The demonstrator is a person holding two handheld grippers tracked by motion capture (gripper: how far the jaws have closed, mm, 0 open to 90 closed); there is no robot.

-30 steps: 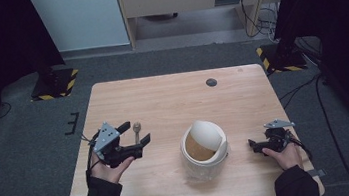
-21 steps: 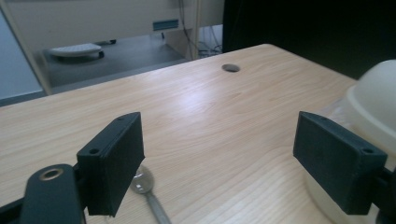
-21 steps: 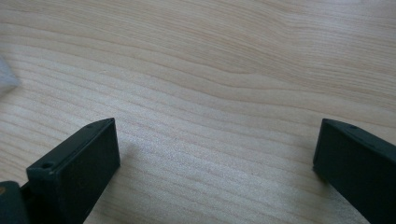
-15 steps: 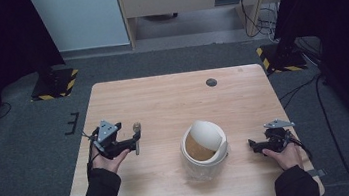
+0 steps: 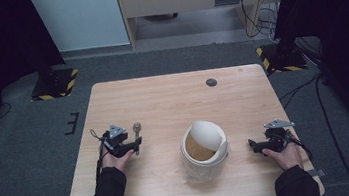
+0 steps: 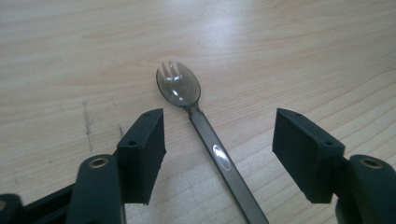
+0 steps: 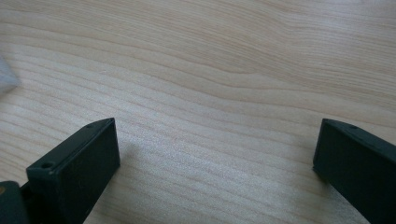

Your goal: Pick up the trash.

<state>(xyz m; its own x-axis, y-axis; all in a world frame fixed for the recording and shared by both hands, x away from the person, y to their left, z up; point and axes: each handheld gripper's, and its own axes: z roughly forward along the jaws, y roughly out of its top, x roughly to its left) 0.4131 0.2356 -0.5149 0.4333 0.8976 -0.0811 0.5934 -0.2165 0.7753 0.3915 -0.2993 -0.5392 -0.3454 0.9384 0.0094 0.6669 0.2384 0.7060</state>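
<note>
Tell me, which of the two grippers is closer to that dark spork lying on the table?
The left. The left gripper straddles the spork, whose handle lies between its jaws, which have just been closing. The right gripper rests across the table, beyond the white tub.

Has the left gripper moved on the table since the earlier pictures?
Yes. The left gripper has come down toward the spork, which has stayed in place on the table. Its jaws have just been closing, the spork handle lying between them untouched.

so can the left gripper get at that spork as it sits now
Probably yes: the left gripper has just been closing, its jaws straddling the handle of the spork without touching it, and nothing on the table blocks it.
</note>
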